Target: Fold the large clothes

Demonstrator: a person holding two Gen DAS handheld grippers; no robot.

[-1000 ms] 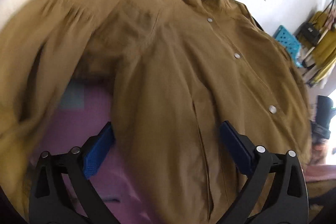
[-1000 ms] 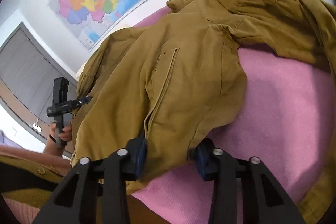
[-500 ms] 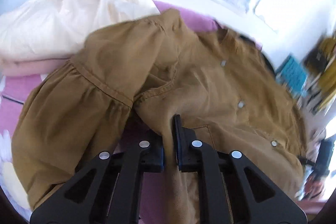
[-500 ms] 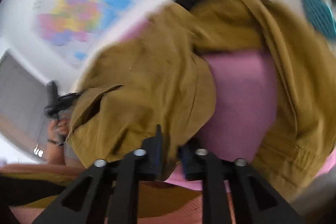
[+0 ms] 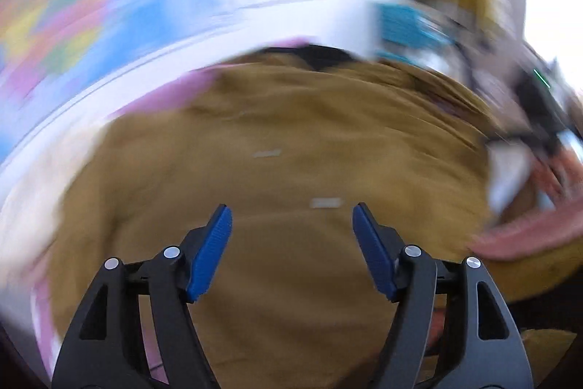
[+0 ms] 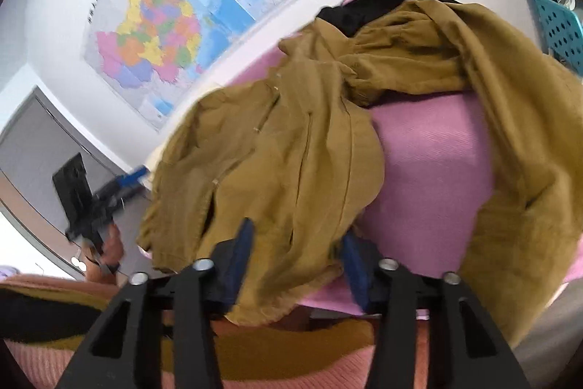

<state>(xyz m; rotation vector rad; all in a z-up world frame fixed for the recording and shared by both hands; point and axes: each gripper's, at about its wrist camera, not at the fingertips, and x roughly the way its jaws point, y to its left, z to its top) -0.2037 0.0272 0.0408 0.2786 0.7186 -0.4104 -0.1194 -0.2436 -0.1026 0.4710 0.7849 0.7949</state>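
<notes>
Shirt [image 6: 291, 148]: we see it heaped, mustard, on the pink cover [image 6: 430, 170].
Left gripper [image 5: 291, 217]: spreading above the shirt, nothing between its pads.
Right gripper [image 6: 297, 239]: widening; a fold lies between its pads, which we see loosening.

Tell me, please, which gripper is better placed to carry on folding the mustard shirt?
Probably the right gripper: a fold of the mustard shirt lies between its opening jaws. The left gripper, jaws opening and empty, hangs above the cloth in a blurred view.

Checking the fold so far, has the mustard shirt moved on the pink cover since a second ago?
Yes. In the right wrist view the mustard shirt has drawn left, toward the wall map, baring more pink cover on the right.
</notes>
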